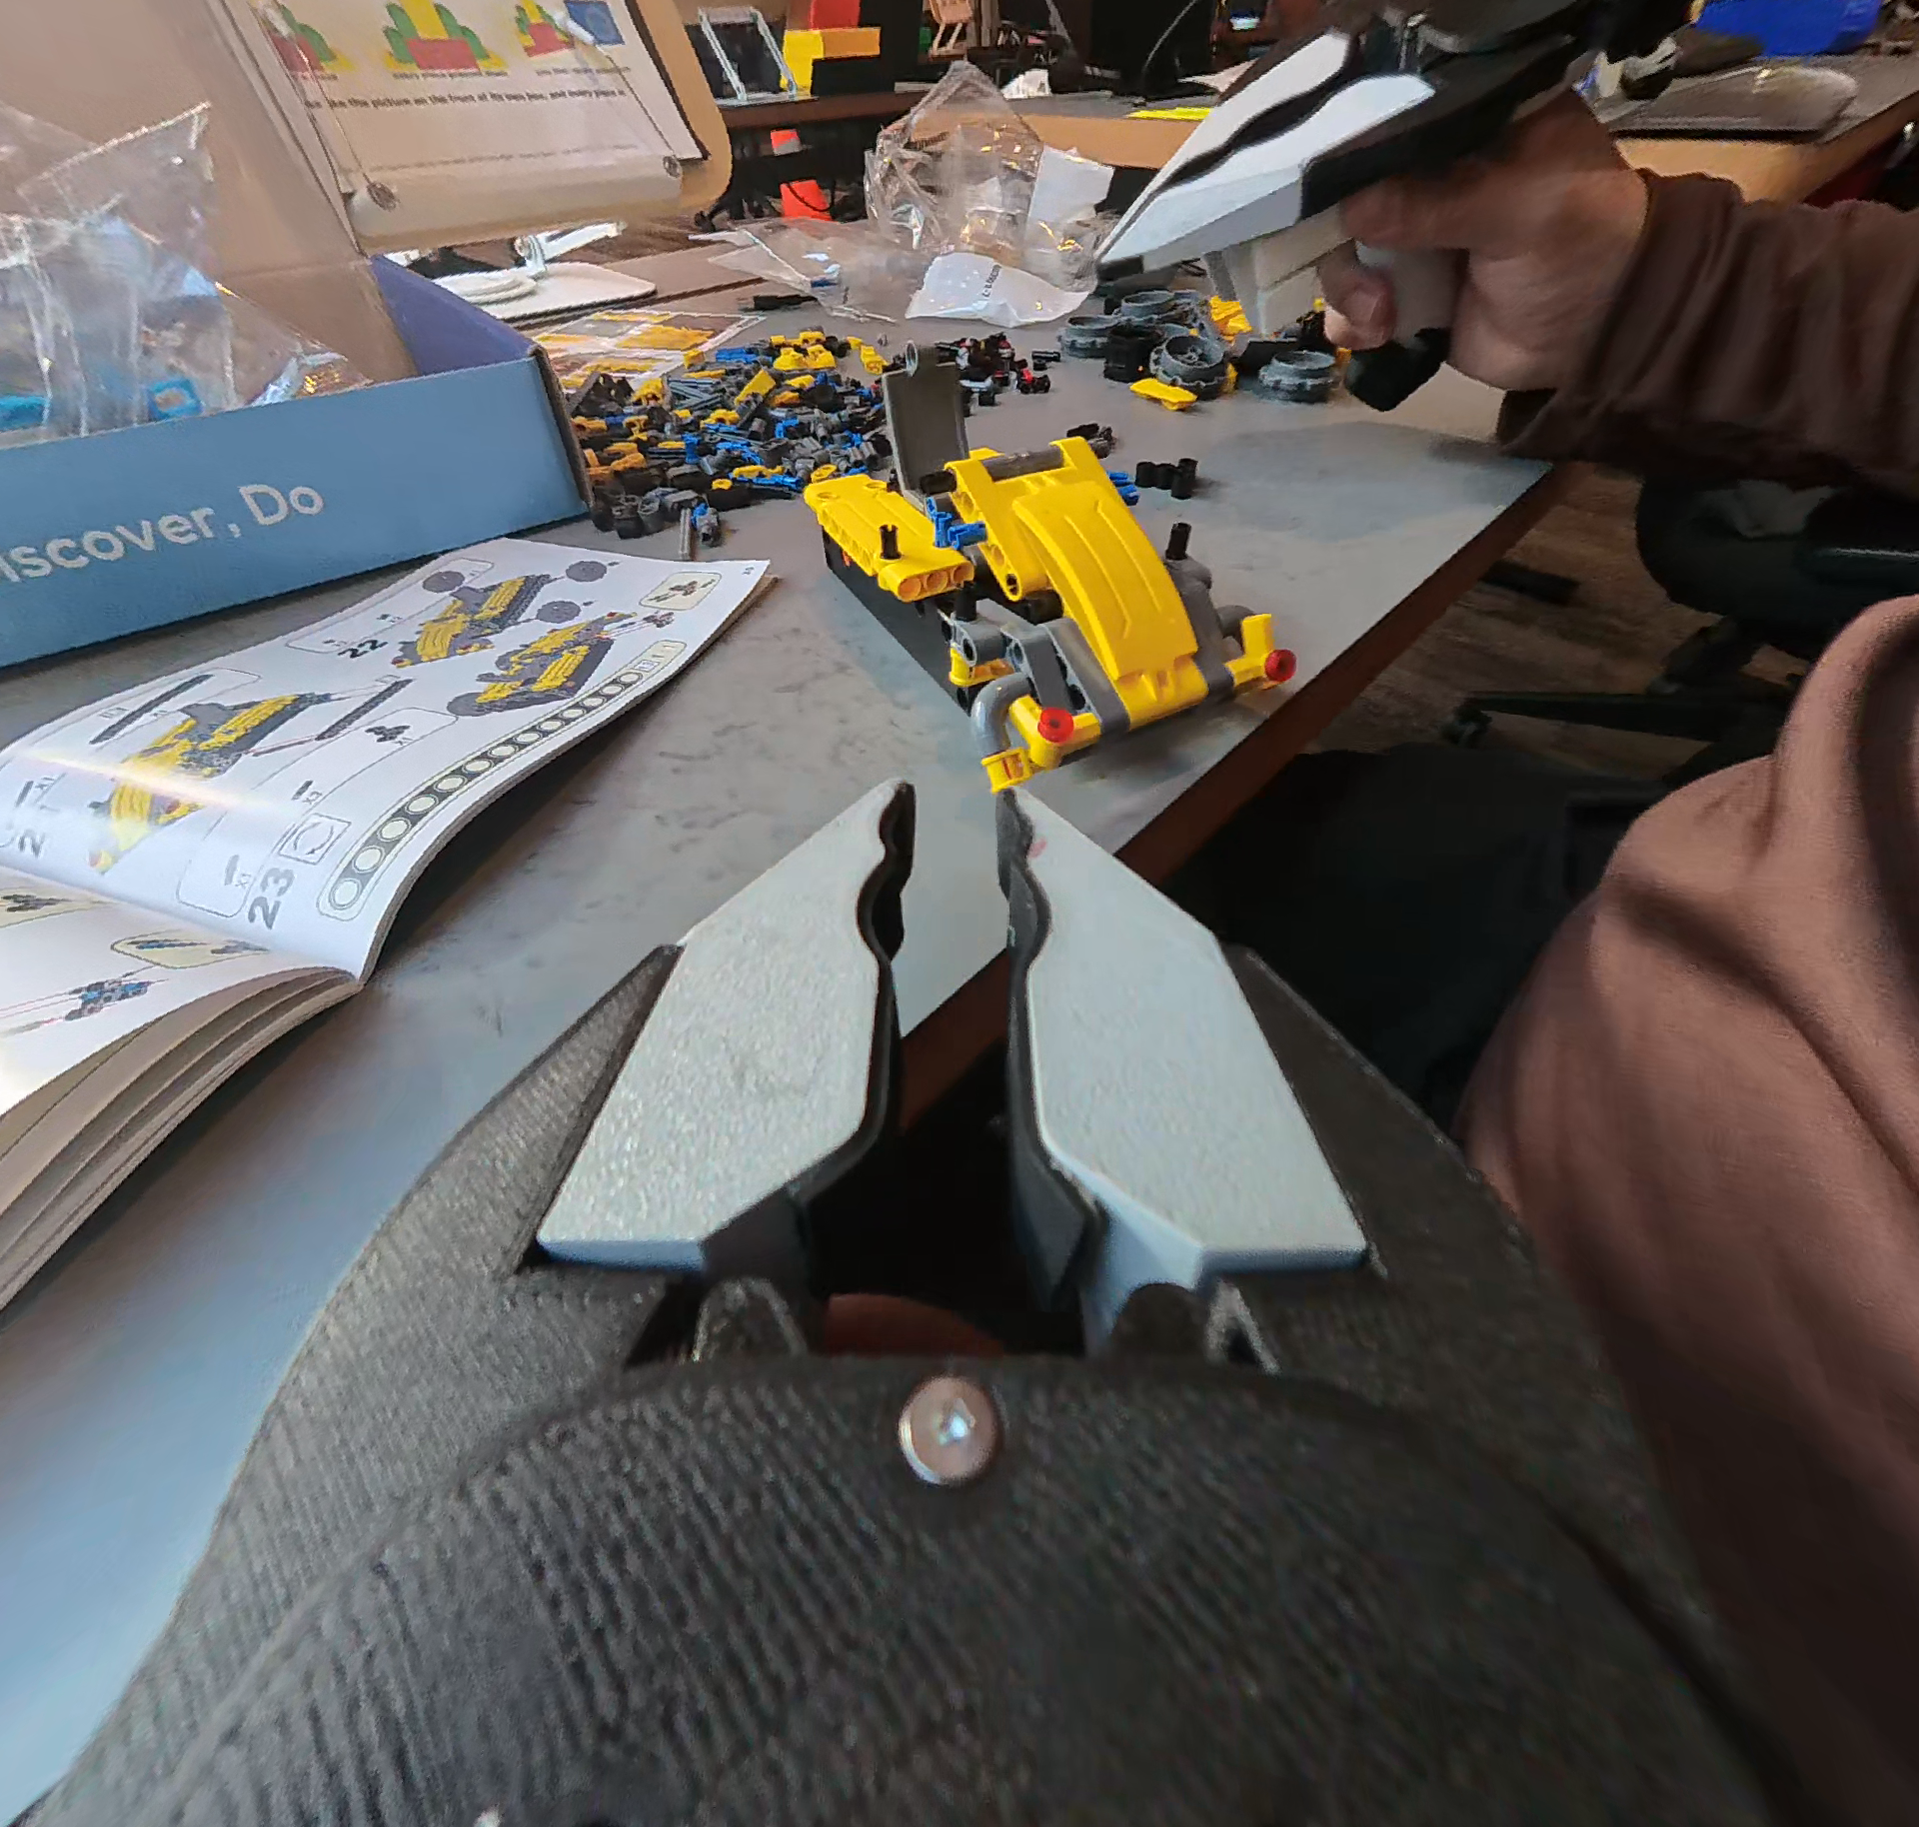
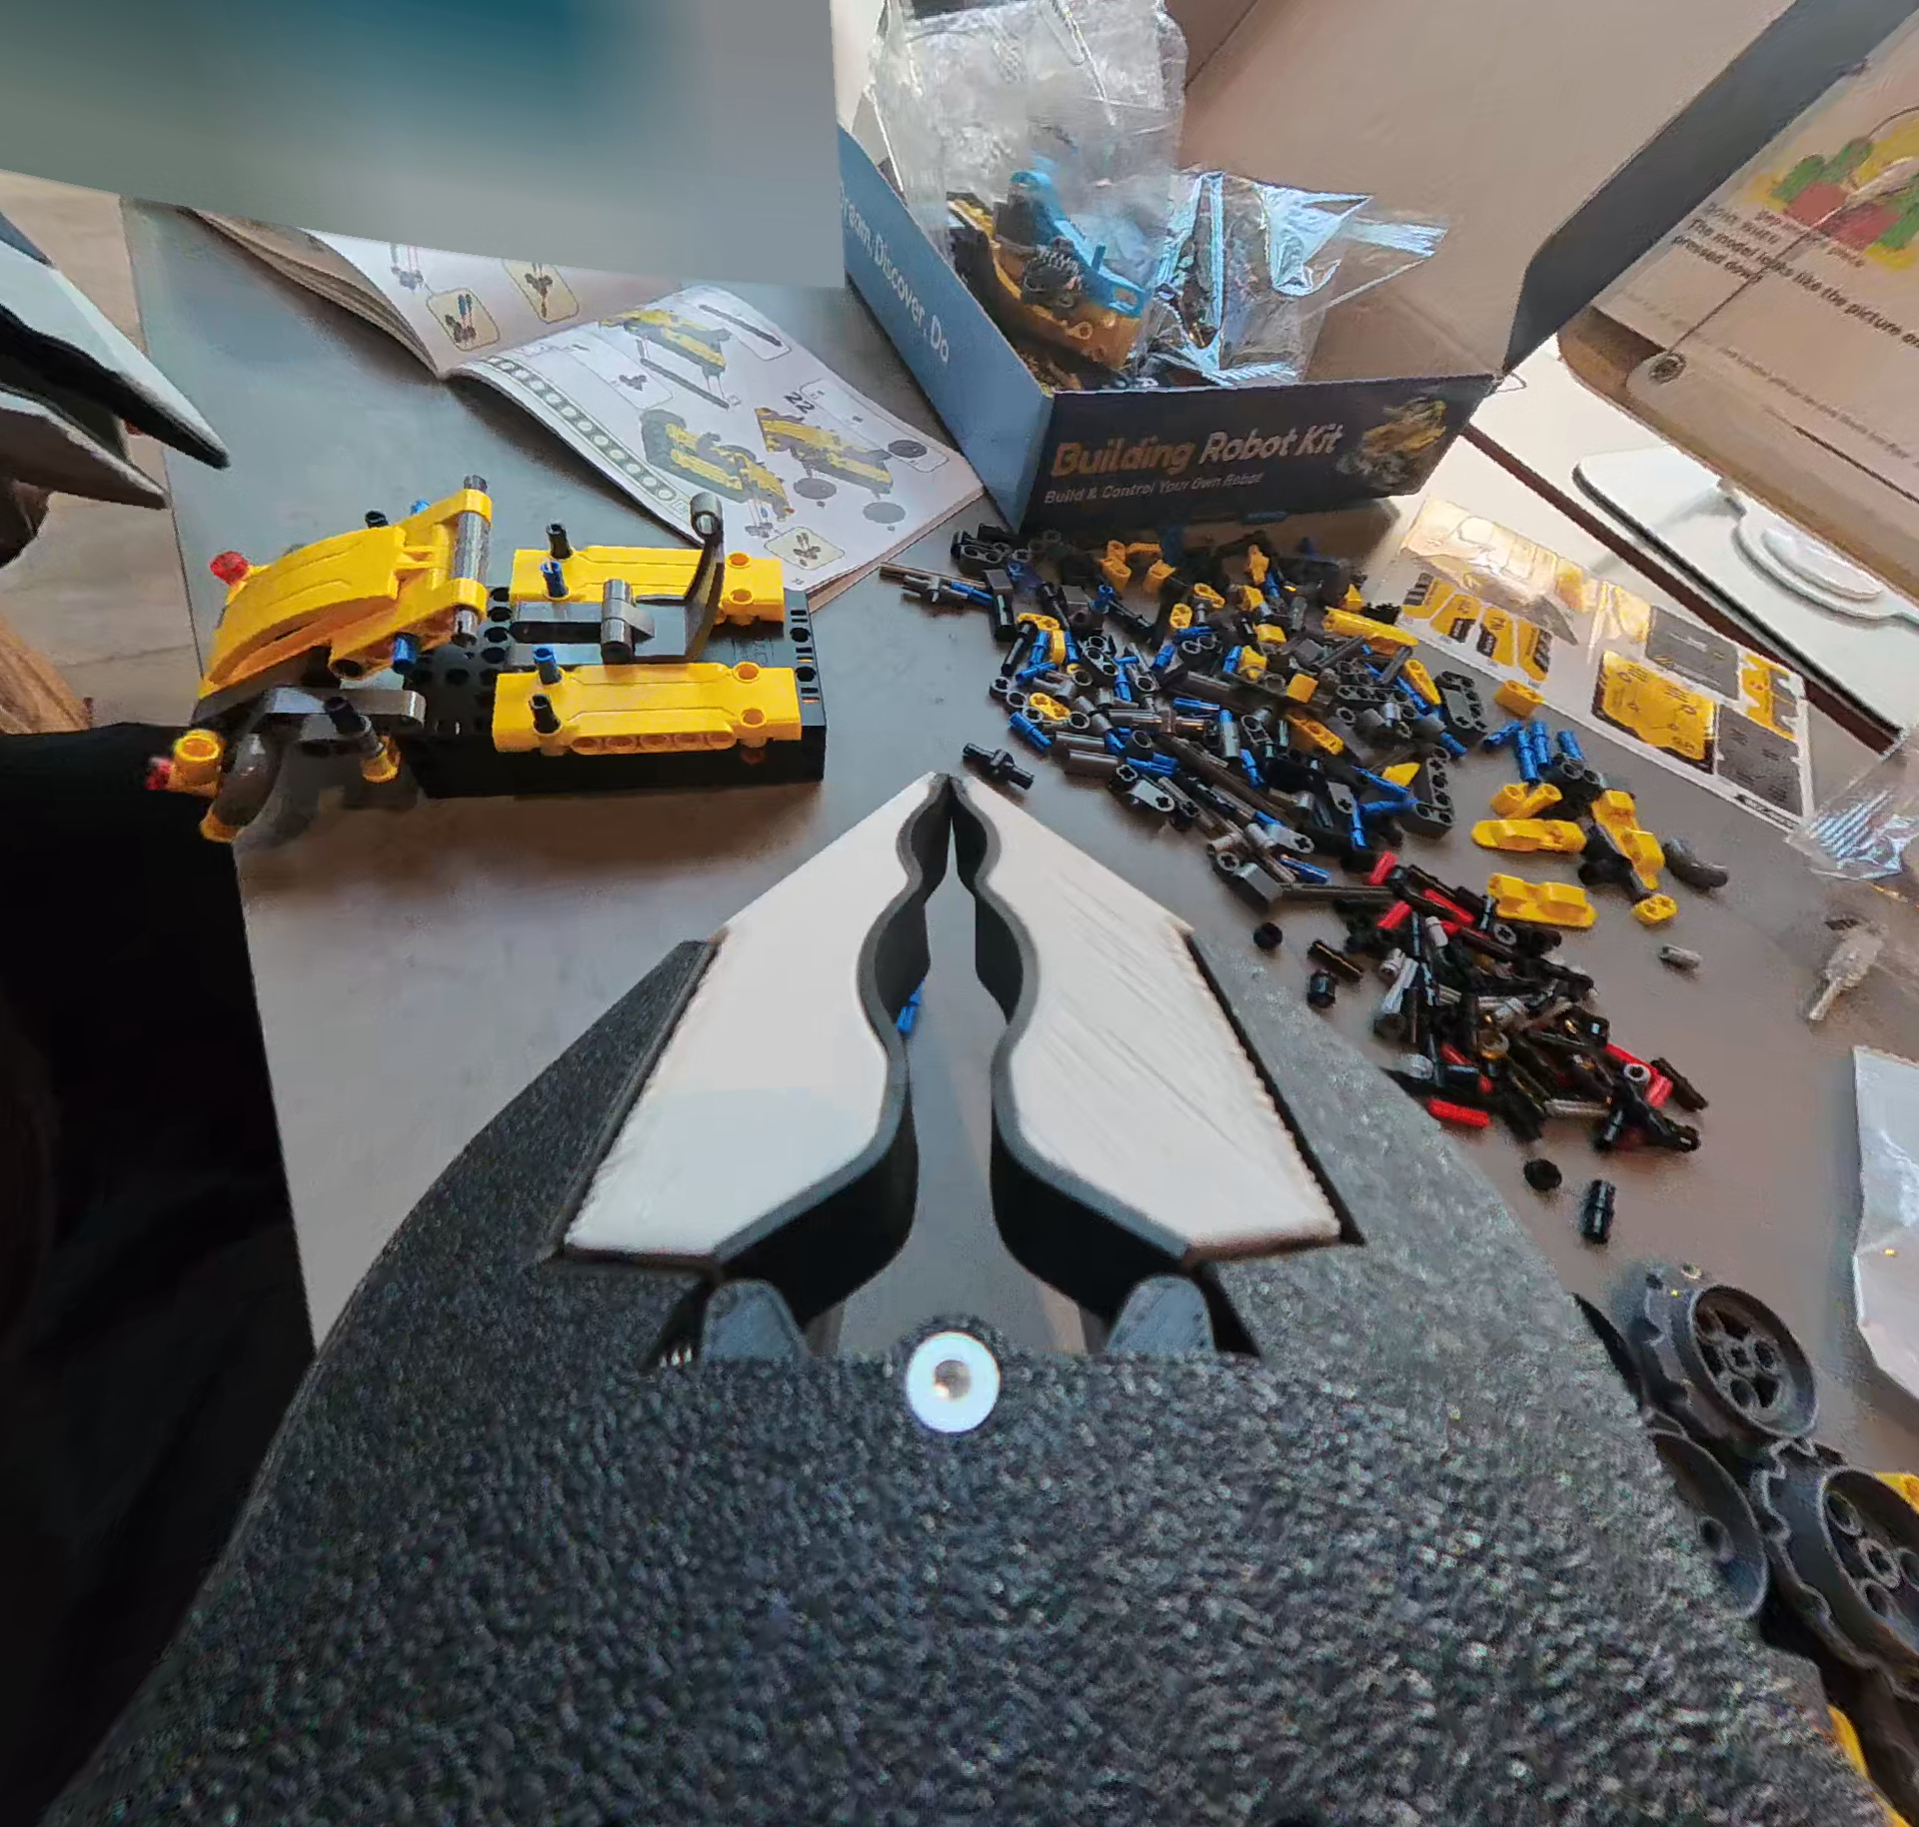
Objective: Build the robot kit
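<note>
While flaps gape, box [image 2: 1225, 458] holds bagged parts [image 2: 1070, 251].

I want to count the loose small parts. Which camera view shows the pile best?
The right wrist view: the pile of loose parts lies spread out, seen from above beside the box. The left wrist view shows the same pile far off, low and foreshortened.
</note>
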{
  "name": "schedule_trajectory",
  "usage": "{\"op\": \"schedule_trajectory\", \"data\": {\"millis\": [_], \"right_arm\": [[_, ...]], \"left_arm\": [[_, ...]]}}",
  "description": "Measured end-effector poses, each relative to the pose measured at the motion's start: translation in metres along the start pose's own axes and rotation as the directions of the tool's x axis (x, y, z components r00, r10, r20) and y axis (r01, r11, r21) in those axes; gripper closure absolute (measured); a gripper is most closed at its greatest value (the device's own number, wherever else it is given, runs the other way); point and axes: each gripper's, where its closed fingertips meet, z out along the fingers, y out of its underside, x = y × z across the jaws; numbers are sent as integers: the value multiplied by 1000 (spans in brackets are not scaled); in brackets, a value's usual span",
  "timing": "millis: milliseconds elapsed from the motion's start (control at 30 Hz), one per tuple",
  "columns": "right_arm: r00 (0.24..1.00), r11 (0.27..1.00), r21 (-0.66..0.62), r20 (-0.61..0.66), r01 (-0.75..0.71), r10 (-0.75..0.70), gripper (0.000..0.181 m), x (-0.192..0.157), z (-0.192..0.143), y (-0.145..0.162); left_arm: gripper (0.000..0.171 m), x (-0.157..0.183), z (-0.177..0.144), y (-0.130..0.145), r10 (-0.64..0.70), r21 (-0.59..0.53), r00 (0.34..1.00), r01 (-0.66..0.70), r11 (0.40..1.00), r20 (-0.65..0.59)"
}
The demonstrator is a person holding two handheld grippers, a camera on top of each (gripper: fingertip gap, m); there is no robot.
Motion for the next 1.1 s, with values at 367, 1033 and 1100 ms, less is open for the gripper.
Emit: {"op": "schedule_trajectory", "data": {"millis": [367,1033,1100], "right_arm": [[995,984,-173,85,-42,58,176,-6,-19,27],[997,980,-198,67,-17,31,168,-6,-4,46],[997,981,-192,72,-27,42,168,-6,-3,47]], "left_arm": [[157,4,-14,-2,0,3,999,0,1000,41],[127,0,-13,7,23,-50,995,-18,999,93],[126,0,-13,7,10,-50,996,-6,999,86]]}}
